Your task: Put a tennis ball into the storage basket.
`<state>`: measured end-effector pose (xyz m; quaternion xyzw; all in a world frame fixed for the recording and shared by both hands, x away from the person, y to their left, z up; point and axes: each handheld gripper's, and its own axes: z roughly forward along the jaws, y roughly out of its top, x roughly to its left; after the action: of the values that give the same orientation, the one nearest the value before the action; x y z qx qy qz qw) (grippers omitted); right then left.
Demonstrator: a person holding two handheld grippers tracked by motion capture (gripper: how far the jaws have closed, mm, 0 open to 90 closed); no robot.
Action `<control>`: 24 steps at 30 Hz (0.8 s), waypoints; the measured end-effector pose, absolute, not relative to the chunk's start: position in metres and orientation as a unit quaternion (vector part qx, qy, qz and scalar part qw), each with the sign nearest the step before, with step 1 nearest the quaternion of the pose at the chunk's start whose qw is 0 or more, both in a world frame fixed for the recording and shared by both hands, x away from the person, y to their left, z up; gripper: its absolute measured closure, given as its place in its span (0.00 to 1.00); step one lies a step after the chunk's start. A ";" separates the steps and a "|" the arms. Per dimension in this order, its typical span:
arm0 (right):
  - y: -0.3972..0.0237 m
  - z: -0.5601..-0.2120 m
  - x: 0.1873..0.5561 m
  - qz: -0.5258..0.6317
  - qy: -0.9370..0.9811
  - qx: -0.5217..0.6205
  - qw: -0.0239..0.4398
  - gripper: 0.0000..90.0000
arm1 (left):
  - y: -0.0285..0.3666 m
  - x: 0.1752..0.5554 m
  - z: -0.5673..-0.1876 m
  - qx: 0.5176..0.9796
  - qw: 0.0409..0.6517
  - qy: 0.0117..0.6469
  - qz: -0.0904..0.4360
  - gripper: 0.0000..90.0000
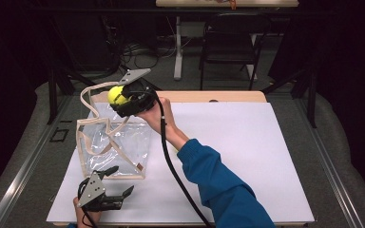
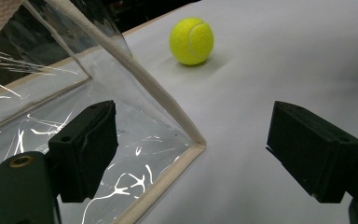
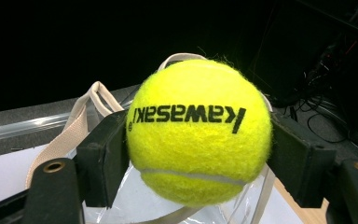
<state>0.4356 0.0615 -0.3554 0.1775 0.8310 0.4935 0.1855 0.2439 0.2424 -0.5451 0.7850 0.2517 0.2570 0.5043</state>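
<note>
Yellow felt tennis ball point(image 1: 116, 95) clamped in right hand-held gripper point(image 1: 123, 100) above clear plastic tote bag point(image 1: 116, 142) at ten o'clock for dropping in, left hand-held gripper point(image 1: 119, 183) wide at its corner.

Right gripper point(image 1: 123, 100) above bag point(image 1: 111, 147) at table's point(image 1: 266, 156) far left, ball point(image 3: 199, 130) between its jaws. Bag just ahead of left gripper point(image 1: 119, 183). Second ball point(image 2: 191, 40) beyond left gripper, beside bag.
</note>
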 end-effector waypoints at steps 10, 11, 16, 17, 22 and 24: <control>0.067 -0.358 0.436 0.484 0.838 0.177 0.179 0.29 | 0.242 0.244 -0.545 0.785 0.505 0.251 0.257 0.18; 0.068 -0.359 0.436 0.483 0.839 0.177 0.178 0.29 | 0.242 0.244 -0.545 0.785 0.505 0.251 0.257 0.18; 0.069 -0.360 0.436 0.479 0.842 0.177 0.177 0.29 | 0.242 0.244 -0.545 0.785 0.505 0.251 0.257 0.18; 0.069 -0.360 0.436 0.478 0.842 0.178 0.176 0.28 | 0.242 0.244 -0.545 0.785 0.505 0.251 0.257 0.18; 0.070 -0.361 0.436 0.475 0.844 0.179 0.174 0.28 | 0.242 0.243 -0.545 0.784 0.506 0.252 0.257 0.18; 0.071 -0.361 0.436 0.472 0.845 0.179 0.174 0.28 | 0.242 0.244 -0.545 0.784 0.506 0.252 0.257 0.18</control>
<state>0.4359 0.0713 -0.3610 0.1793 0.8455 0.4721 0.1736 0.2435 0.2418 -0.5452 0.7840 0.2517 0.2566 0.5062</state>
